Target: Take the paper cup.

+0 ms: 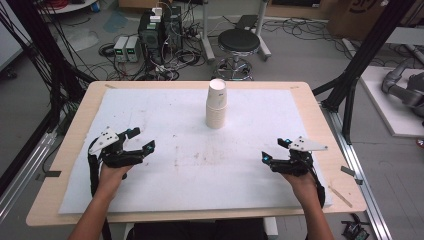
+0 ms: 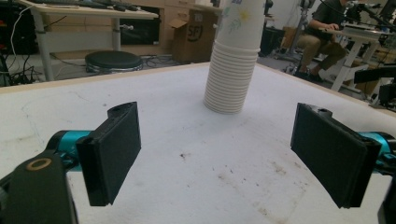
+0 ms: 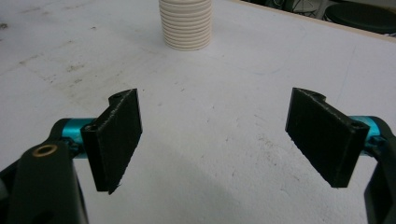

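Stack of paper cups (image 1: 216, 106) stood upright on white mat (image 1: 260, 120), centre-far, approx 12 o'clock from the person, w/ nothing touching it. In left gripper view the stack (image 2: 232, 60) sat ahead betw. the jaws' line of sight, slightly right; in right gripper view its ribbed base (image 3: 185, 24) showed at top, approx 11 o'clock. Left gripper (image 1: 140, 140) hovered near mat's 8 o'clock, jaws spread wide, nothing betw. them. Right gripper (image 1: 274, 150) at approx 4 o'clock, jaws likewise wide apart, empty. Both well apart from stack. Stool (image 1: 239, 41) beyond table (image 1: 75, 130) at 12.
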`<state>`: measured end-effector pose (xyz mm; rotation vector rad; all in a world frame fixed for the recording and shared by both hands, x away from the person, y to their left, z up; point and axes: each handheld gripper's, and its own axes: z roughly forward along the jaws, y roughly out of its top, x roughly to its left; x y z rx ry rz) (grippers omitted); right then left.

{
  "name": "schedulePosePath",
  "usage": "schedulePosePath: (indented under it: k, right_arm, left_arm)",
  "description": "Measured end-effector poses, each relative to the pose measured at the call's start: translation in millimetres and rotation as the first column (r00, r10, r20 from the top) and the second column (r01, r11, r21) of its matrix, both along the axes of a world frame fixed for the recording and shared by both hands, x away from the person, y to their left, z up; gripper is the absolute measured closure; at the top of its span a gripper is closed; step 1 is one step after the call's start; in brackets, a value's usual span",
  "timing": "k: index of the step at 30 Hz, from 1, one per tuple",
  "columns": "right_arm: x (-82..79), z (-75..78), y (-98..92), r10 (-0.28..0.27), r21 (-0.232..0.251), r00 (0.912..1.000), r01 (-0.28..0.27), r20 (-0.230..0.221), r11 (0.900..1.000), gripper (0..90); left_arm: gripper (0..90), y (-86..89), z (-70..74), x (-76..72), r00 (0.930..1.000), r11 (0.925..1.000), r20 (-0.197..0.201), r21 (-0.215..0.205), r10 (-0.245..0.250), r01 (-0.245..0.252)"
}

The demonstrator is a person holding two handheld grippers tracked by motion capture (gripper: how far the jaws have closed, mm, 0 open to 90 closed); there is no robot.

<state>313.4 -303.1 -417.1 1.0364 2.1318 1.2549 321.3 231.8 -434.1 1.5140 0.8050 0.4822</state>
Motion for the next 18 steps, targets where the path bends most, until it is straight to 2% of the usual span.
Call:
schedulePosePath:
  k: [5,11,18]
  right_arm:
    - [2.1,0.4,0.7,0.007,0.019,1.0,-0.007,0.003,1.0,18.8]
    - [1.9,-0.5,0.0,0.004,0.016,1.0,-0.004,0.0,1.0,18.8]
    - [-1.8,-1.7,1.4,0.002,0.004,1.0,-0.002,-0.007,1.0,18.8]
  left_arm:
    - [16.0,0.9,-1.2,1.6,0.9999,0.9999,-0.007,-0.01,0.007,-0.007]
    - [16.0,1.3,-0.6,-0.3,0.9999,0.9999,-0.008,0.007,0.008,-0.008]
    - [16.0,-2.0,3.5,-0.7,0.9999,0.9999,-0.008,-0.011,-0.011,0.011]
